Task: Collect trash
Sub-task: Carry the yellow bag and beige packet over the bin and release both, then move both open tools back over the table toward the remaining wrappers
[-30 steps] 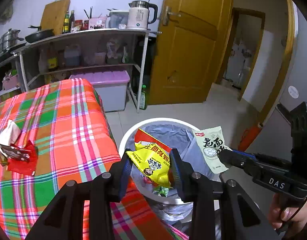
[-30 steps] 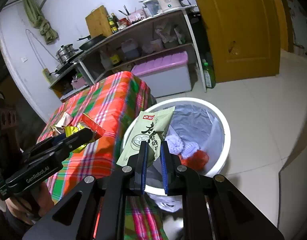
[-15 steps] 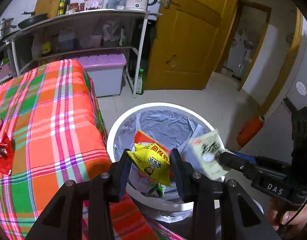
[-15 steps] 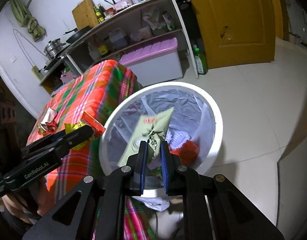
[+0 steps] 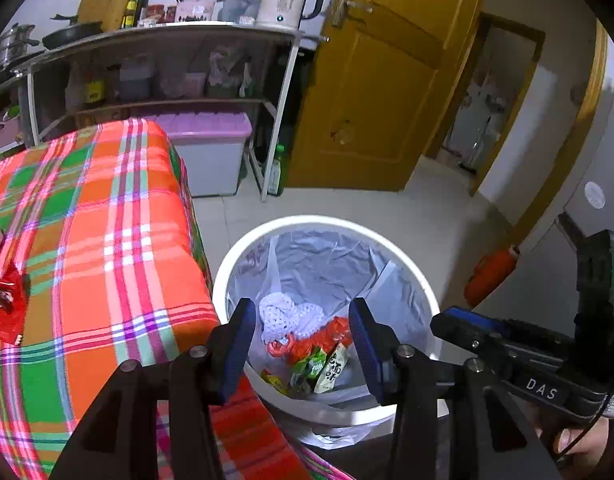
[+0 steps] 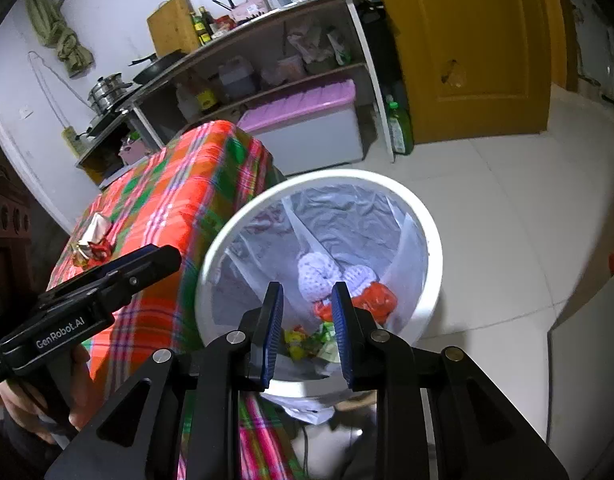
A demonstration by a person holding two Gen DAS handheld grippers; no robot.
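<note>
— Both claws over the white bin (image 5: 421, 292): left claw (image 5: 299, 344) wide and opening, right claw (image 6: 307, 328) narrower, also opening, nothing between either.

— More trash? Red wrapper (image 5: 3, 312) sits on the tabletop (image 5: 119, 248). Bin holds packets (image 5: 323, 364) and netting (image 5: 283, 316); the loose liner could snag a claw.

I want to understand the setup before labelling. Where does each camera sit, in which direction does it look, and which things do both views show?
Left wrist: sits on the left gripper, looks forward and down into the white bin; its jaws are opening with nothing between them, and the right gripper shows at right.
Right wrist: sits on the right gripper, looks down into the same bin; its jaws are opening, also free; the left gripper and a hand show at left.
Shared: bin, plaid tablecloth, shelf, yellow door.
</note>
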